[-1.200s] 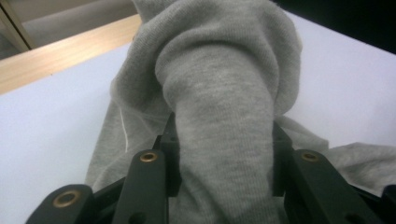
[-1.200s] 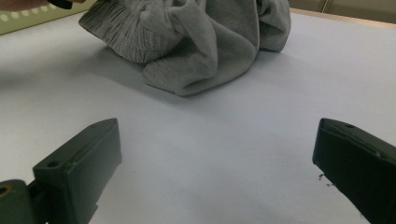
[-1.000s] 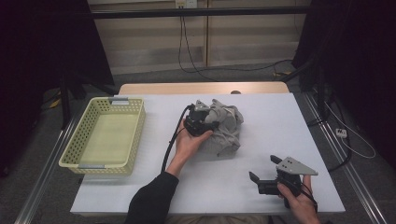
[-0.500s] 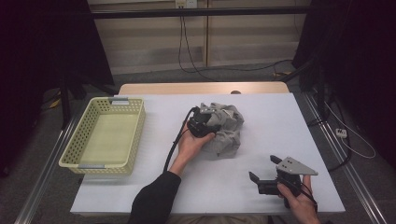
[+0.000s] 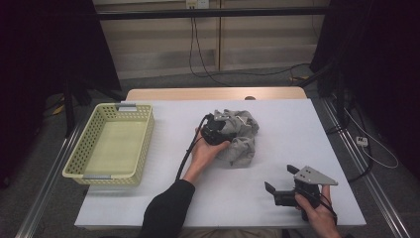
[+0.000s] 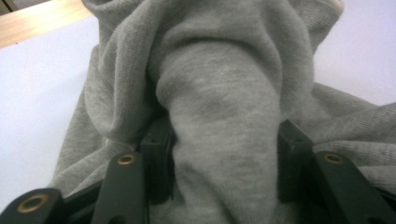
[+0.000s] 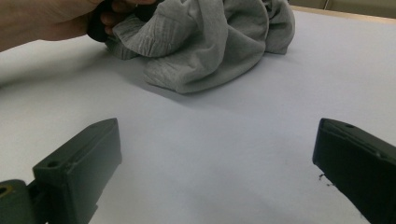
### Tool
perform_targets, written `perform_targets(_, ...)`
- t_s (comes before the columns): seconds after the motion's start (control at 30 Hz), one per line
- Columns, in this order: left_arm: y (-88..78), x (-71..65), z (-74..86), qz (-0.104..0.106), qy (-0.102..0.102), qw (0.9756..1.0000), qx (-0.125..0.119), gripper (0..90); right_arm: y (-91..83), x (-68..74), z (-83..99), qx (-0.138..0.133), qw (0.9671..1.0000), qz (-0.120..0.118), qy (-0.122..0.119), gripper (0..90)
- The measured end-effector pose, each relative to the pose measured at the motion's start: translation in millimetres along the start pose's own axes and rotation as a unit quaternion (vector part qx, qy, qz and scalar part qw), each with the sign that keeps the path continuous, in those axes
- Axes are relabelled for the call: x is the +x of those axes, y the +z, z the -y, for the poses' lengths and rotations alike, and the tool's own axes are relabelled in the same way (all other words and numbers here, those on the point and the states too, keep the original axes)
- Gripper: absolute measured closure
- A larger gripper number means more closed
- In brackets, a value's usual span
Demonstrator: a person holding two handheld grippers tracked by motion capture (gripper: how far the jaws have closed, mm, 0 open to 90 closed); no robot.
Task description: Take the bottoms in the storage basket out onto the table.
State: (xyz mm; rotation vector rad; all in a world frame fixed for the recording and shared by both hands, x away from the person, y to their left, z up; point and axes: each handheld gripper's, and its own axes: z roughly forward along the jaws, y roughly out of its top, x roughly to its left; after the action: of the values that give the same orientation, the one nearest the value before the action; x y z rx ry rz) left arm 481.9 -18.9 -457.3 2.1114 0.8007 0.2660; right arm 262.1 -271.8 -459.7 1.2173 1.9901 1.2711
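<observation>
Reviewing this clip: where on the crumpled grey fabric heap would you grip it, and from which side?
Grip the raised fold of the crumpled grey knit garment on its near-left side, coming from the person's side. That ridge stands clear of the white table and is narrow enough to pinch; the left gripper already straddles it, its jaws having just been opening.

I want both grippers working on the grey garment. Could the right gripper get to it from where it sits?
Probably yes. The right gripper has jaws wide open, with bare table between it and the grey garment. The left gripper occupies only the garment's far side.
</observation>
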Motion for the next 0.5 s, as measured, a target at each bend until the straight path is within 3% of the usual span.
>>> perform_targets(0.13,0.4,0.4,-0.5,-0.007,0.003,1.0000,0.003,40.2,0.3,-0.3,-0.1,0.000,1.0000,0.000,0.001,1.3)
perform_targets(0.23,-0.2,2.8,0.5,-0.015,-0.018,0.9997,0.000,28.2,0.8,-0.2,-0.3,0.000,1.0000,0.000,0.000,1.3)
perform_targets(0.37,-2.6,5.2,1.0,-0.006,-0.039,0.9992,-0.001,14.5,0.5,-0.3,-0.4,-0.001,1.0000,0.000,-0.001,1.3)
perform_targets(0.43,-3.9,5.5,0.9,-0.012,-0.048,0.9988,0.000,11.2,0.4,-0.5,-0.5,0.000,1.0000,0.001,-0.001,1.4)
perform_targets(0.5,-6.8,6.1,1.7,-0.004,-0.055,0.9985,0.001,9.7,0.4,-0.1,-0.5,0.000,1.0000,0.002,-0.002,1.3)
